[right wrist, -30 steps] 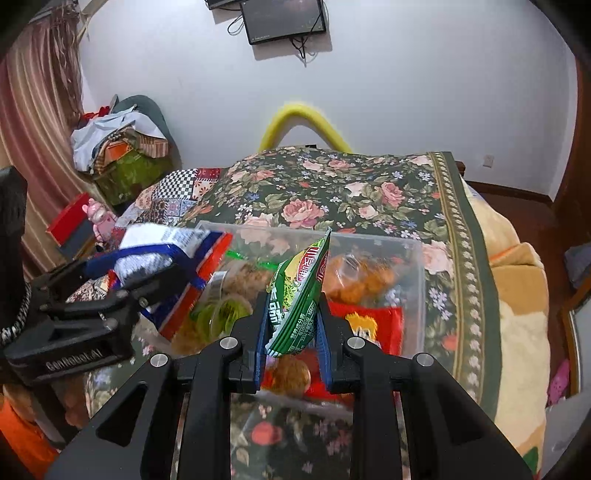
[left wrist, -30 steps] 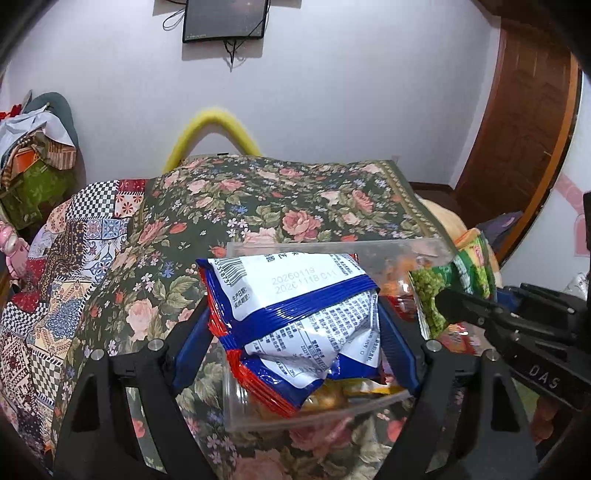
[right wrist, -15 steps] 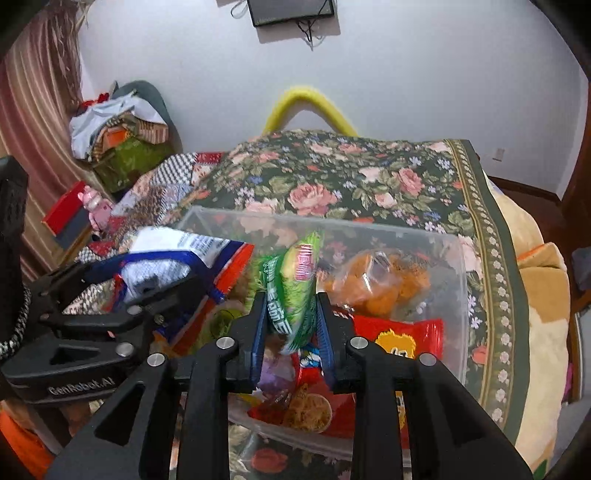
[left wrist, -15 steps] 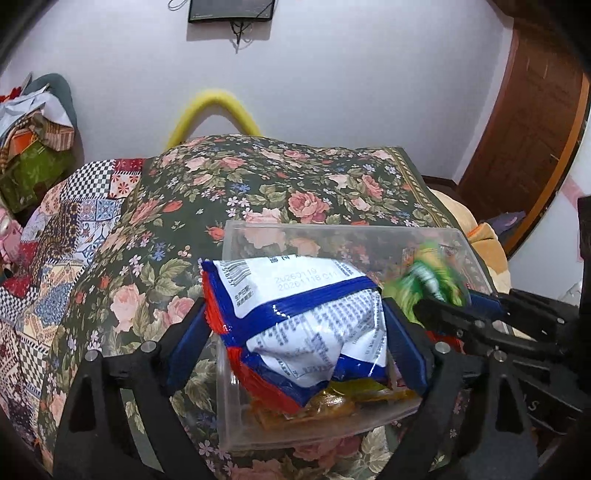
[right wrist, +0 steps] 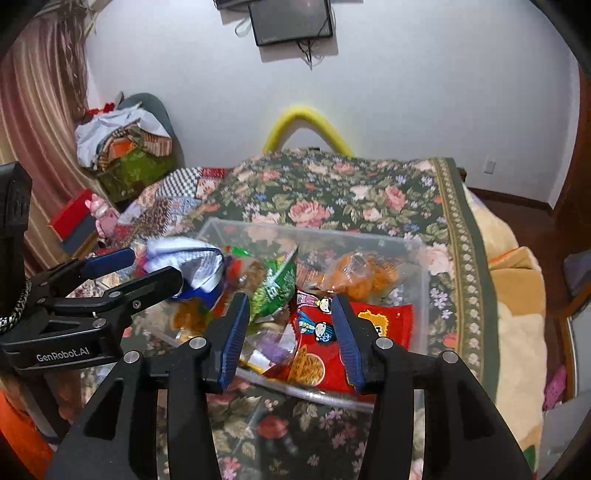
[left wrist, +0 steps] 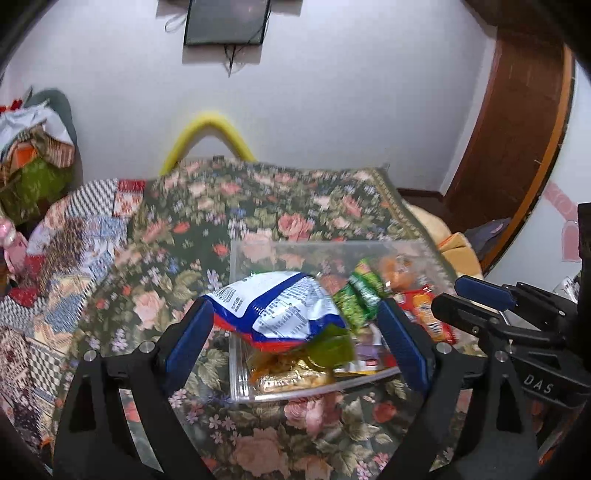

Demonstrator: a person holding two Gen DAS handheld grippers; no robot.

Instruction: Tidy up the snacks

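Snacks sit in a clear plastic bin (right wrist: 413, 258) on the flowered bedspread (right wrist: 354, 192). Left gripper (left wrist: 295, 325): jaws spread wide, white-and-blue bag (left wrist: 280, 310) between the pads; it touches or nearly touches the left pad, clear of the right one, blurred, resting on the pile at the bin's left end. Right gripper (right wrist: 290, 325): jaws opening, green packet (right wrist: 275, 291) just off its left pad, not pinched. Red packet (right wrist: 332, 339) lies below between the fingers. Orange puff bag (right wrist: 360, 275) is farther back in the bin. Beyond: yellow arch (right wrist: 306, 122) at the bed head, screen (right wrist: 291, 18) on the wall.
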